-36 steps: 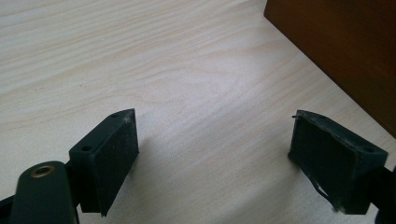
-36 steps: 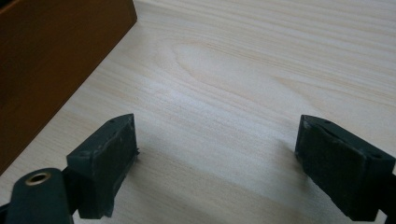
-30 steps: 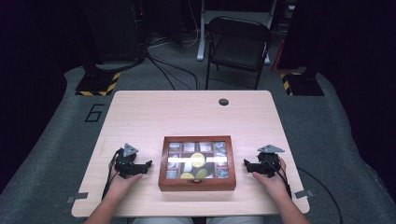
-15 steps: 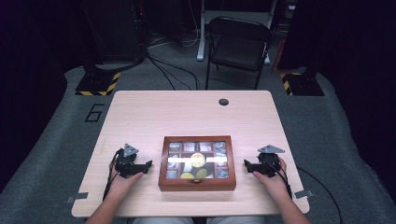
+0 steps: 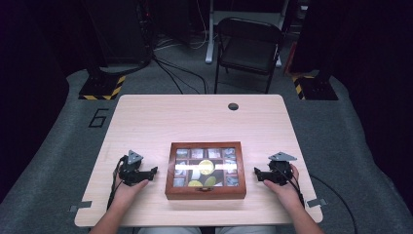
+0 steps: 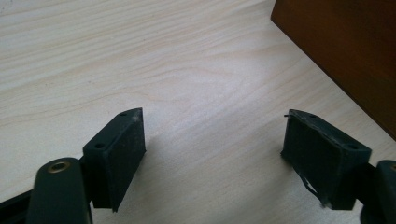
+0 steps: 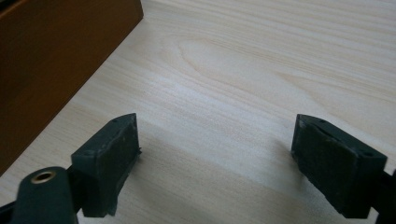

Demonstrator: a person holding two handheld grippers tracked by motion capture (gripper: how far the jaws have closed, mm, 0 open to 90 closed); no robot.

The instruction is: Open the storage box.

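Observation:
A brown wooden box [image 5: 205,169] with a glass lid lies near the table's front edge; small packets and round yellow items show through the panes. My left gripper [image 5: 152,172] rests on the table just left of the box, open, with bare wood between its jaws. The box's brown side [image 6: 345,51] fills the upper right of the left gripper view. My right gripper [image 5: 258,174] rests just right of the box, open and holding nothing. In the right gripper view [image 7: 215,154] the box wall [image 7: 51,60] stands at the upper left.
The light wooden table [image 5: 195,119] has a round cable hole [image 5: 233,106] near its far edge. A black folding chair [image 5: 248,46] stands beyond the table. Cables and stand bases lie on the grey floor behind.

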